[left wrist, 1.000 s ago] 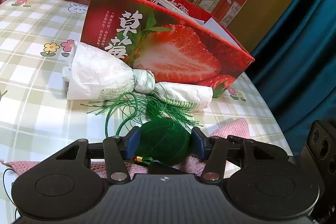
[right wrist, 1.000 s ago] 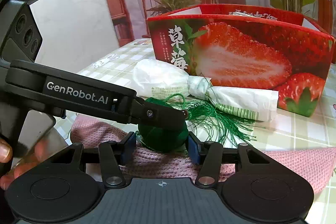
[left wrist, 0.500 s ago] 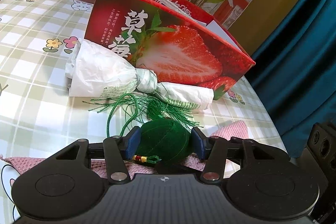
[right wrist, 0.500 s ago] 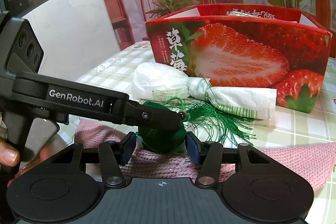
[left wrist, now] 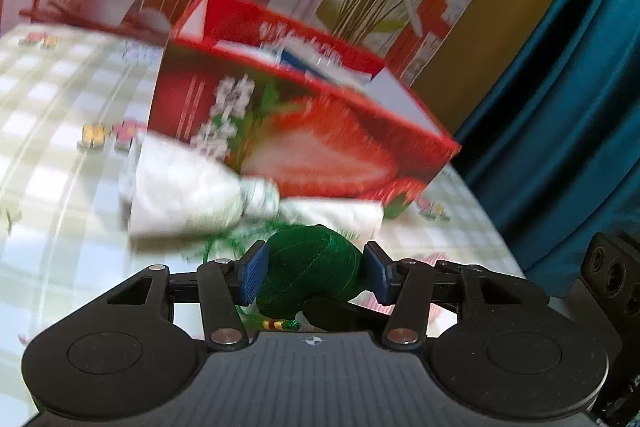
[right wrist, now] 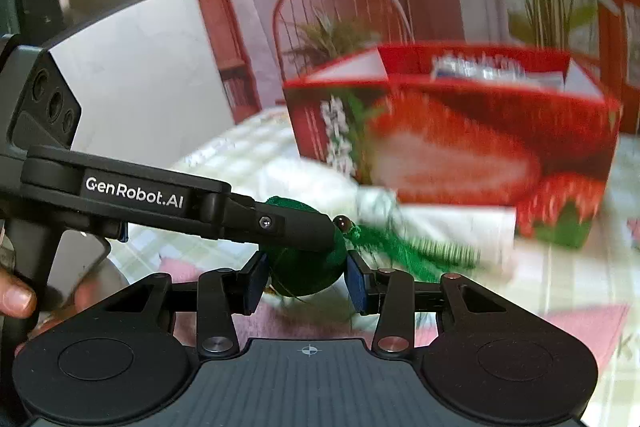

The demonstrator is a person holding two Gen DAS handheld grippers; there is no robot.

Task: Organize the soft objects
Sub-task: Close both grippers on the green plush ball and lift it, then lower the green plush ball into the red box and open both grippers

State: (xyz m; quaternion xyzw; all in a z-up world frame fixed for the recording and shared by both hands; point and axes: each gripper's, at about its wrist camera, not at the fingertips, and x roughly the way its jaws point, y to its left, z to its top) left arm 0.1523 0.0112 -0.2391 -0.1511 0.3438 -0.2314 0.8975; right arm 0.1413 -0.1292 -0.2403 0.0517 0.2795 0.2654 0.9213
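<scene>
green ball (left wrist: 310, 269), red box (left wrist: 304, 123), seemingly checked tablecloth (left wrist: 48, 155)

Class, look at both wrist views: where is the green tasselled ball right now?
The green ball sits low and central in both views, between the left gripper and the closing right gripper, before the strawberry box.

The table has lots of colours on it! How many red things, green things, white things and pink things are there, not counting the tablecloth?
Red: 1, the strawberry box
Green: 1, the green tasselled ball
White: 1, the knotted white bag
Pink: 1, the pink knitted cloth
Total: 4
</scene>
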